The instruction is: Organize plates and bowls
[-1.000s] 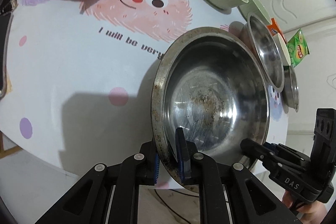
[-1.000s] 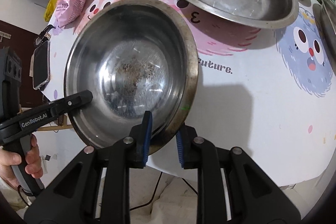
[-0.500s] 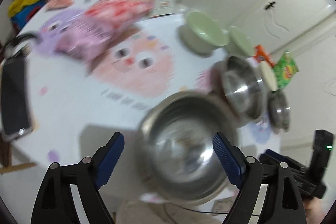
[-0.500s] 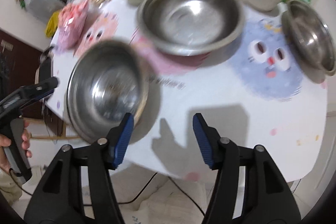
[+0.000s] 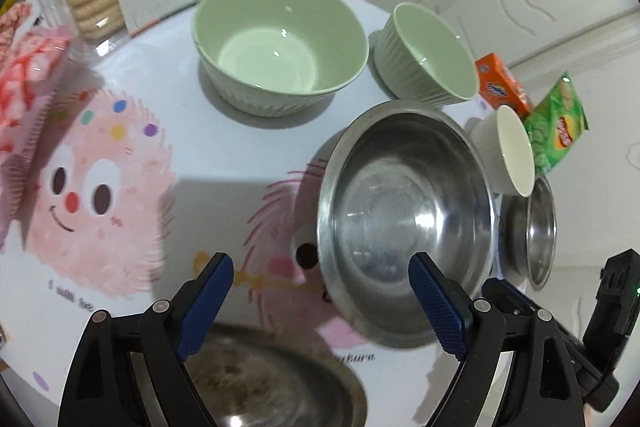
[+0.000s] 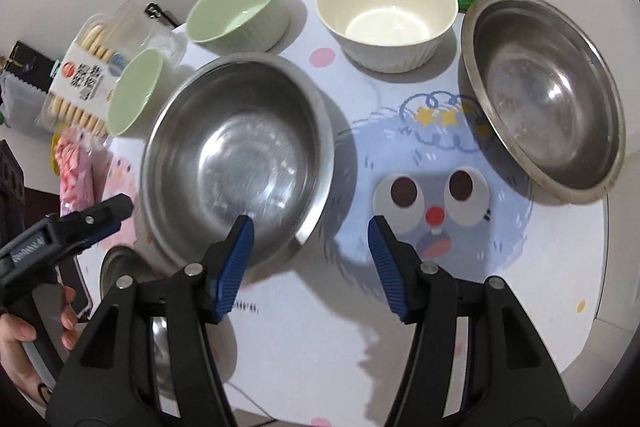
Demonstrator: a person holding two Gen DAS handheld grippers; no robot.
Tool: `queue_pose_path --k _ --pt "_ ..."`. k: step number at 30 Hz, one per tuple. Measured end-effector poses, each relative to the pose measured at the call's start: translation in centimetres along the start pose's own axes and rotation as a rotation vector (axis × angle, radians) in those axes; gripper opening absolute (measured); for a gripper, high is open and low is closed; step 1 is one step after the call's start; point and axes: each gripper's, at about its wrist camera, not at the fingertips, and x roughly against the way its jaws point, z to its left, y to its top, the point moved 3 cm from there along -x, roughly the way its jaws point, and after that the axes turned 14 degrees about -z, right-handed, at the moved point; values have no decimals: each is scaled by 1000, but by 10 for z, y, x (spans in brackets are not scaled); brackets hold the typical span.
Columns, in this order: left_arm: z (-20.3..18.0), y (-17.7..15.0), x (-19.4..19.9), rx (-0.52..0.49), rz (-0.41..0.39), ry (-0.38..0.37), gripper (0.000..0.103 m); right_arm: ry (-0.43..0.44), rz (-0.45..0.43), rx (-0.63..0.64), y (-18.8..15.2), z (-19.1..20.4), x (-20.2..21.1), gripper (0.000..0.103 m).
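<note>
Both grippers have let go of the stained steel basin [image 5: 276,383] and moved on, the left gripper [image 5: 320,303] and right gripper [image 6: 310,263] spread empty, flanking the round shiny steel bowl [image 6: 236,159] just ahead, its rim nearer the right

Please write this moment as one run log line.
left gripper: open, empty | right gripper: open, empty | middle steel bowl: on table, not held
</note>
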Motion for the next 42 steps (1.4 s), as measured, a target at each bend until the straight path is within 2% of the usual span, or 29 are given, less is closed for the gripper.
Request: queue_pose_path --k 6,11,12,13,15,17,19,20,26,32,42 --pt "-8 5 -29 17 39 23 89 -8 50 -49 10 -12 -26 61" --pt "-10 7 -40 19 61 9 61 -6 80 -50 15 -16 -38 59" --pt "-11 6 -41 12 66 10 49 -3 84 -53 15 -17 -40 56" --pt "-11 6 -43 8 73 9 36 1 84 -54 15 -17 -41 49" --pt "-12 5 -44 3 78 12 28 25 121 -42 14 -15 -43 35" --pt "-12 6 -46 7 83 13 25 30 128 -24 14 -11 -47 18" --pt "-10 6 -46 16 86 9 11 35 125 -12 15 -9 -47 15" --pt "-8 6 -44 18 83 6 9 25 120 -8 15 -8 -47 15" --pt "-20 10 -26 -24 30 -27 8 23 98 -12 19 -10 -39 16" --pt "-28 9 1 -37 2 -57 8 36 58 3 23 -8 -7 16" --pt "-3 -15 65 -5 -47 -48 8 78 47 96 0 27 44 16"
